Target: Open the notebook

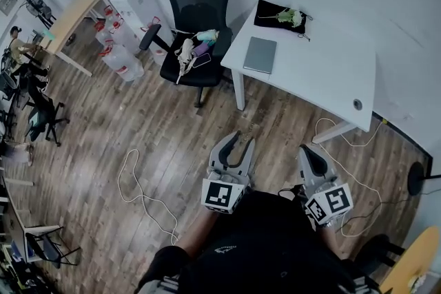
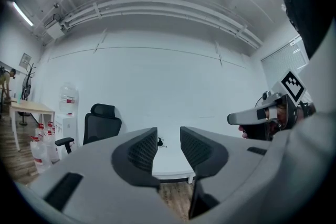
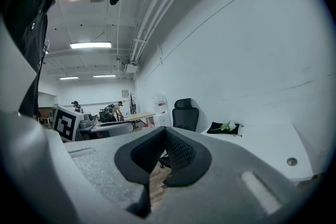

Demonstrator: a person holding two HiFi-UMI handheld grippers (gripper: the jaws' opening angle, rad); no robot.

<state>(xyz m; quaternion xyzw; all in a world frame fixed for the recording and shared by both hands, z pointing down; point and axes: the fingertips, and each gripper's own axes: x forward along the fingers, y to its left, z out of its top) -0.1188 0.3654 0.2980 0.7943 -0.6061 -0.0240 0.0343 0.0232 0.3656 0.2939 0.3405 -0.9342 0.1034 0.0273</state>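
The grey notebook [image 1: 260, 55] lies closed on the white table [image 1: 324, 72], near its left end. Both grippers hang over the wooden floor, well short of the table. My left gripper [image 1: 240, 142] is open, its jaws apart with nothing between them. In the left gripper view, my left gripper [image 2: 168, 148] frames the table's edge [image 2: 169, 168] between its pads. My right gripper [image 1: 308, 152] is shut and empty; in the right gripper view, my right gripper [image 3: 164, 134] has its pads meeting at the tips. The notebook does not show in either gripper view.
A black cloth with a flower sprig [image 1: 281, 16] lies at the table's far corner. A black office chair [image 1: 196, 17] with items on its seat stands left of the table. Cables [image 1: 141, 196] trail over the floor. Water bottles [image 1: 120, 58] and a wooden desk [image 1: 69, 21] stand at the far left.
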